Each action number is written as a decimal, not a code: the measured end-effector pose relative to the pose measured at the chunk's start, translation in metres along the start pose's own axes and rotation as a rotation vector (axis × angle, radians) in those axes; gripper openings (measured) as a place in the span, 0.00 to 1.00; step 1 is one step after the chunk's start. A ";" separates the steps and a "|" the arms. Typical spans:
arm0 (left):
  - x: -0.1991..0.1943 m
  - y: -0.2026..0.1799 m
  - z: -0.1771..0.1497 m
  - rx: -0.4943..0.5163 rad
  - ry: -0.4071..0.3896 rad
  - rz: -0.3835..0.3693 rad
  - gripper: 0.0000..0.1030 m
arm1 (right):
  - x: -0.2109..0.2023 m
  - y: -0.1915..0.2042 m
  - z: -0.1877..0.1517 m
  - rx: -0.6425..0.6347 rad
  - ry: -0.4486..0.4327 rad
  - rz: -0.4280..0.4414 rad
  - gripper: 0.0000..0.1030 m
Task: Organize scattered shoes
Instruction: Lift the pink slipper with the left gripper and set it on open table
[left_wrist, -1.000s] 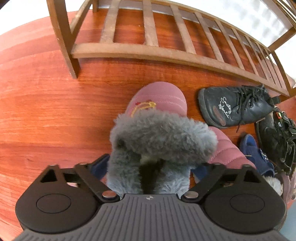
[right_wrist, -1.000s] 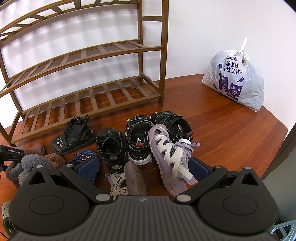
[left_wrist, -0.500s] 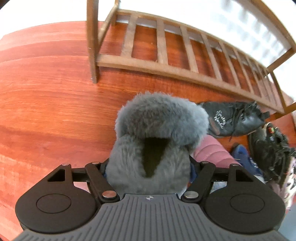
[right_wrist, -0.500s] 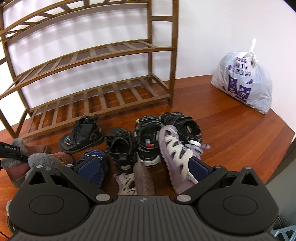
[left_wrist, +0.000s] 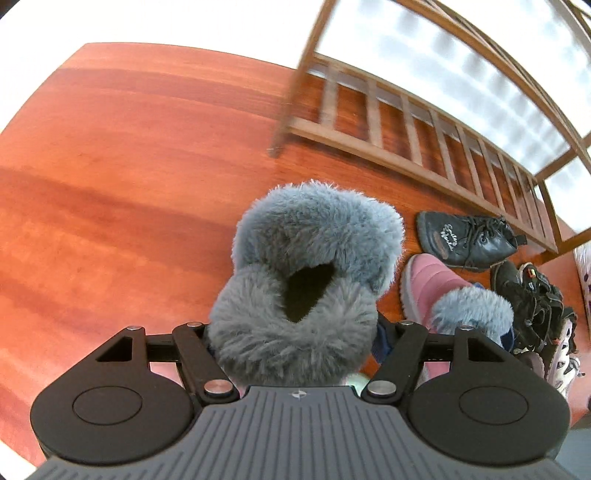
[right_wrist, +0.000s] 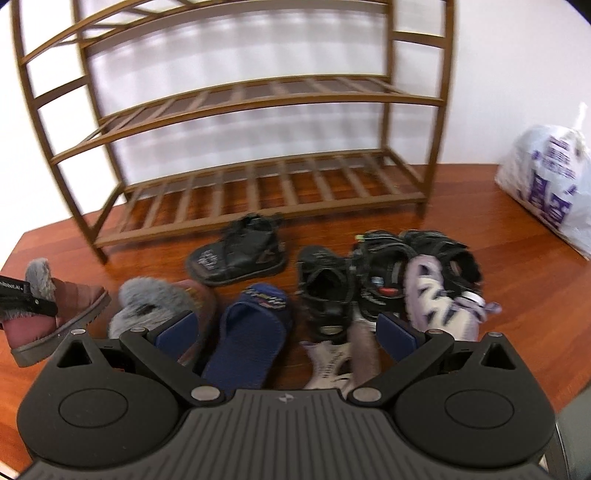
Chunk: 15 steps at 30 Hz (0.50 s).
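Pink fur-cuffed boot (left_wrist: 306, 280) pinched in left gripper (left_wrist: 295, 332) – lifted off floor
Looks light, squashy – better clamped below fluffy collar; right gripper (right_wrist: 284, 328) spread wide, holding nothing.

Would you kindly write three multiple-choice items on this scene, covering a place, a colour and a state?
1. Where does the black lace-up boot lie?
A. on the floor before the rack
B. on the rack's middle shelf
C. inside the bag

2. What colour is the slipper near the right tool?
A. yellow
B. blue
C. white

3. What does the left tool hold?
A. nothing
B. a sandal
C. a fur-cuffed pink boot

Answers: 1 A, it lies on bare floor by the shoe rack; 2 B, its strap and sole are blue; 3 C, the grey cuff sits between the fingers.
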<state>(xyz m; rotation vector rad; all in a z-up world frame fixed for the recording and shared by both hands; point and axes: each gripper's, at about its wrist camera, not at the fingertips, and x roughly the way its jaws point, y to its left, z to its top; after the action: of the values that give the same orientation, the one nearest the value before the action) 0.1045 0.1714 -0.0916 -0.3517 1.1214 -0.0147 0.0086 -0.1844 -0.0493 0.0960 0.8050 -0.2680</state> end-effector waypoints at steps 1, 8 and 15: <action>-0.008 0.009 -0.005 -0.018 -0.010 0.009 0.69 | 0.000 0.005 -0.001 -0.010 0.004 0.011 1.00; -0.046 0.058 -0.032 -0.113 -0.052 0.059 0.69 | 0.004 0.043 -0.009 -0.084 0.033 0.085 1.00; -0.067 0.105 -0.060 -0.185 -0.069 0.107 0.69 | 0.007 0.081 -0.017 -0.157 0.062 0.160 1.00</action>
<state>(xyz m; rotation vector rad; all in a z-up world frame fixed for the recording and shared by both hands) 0.0045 0.2672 -0.0859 -0.4534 1.0745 0.1961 0.0234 -0.1046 -0.0675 0.0210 0.8726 -0.0505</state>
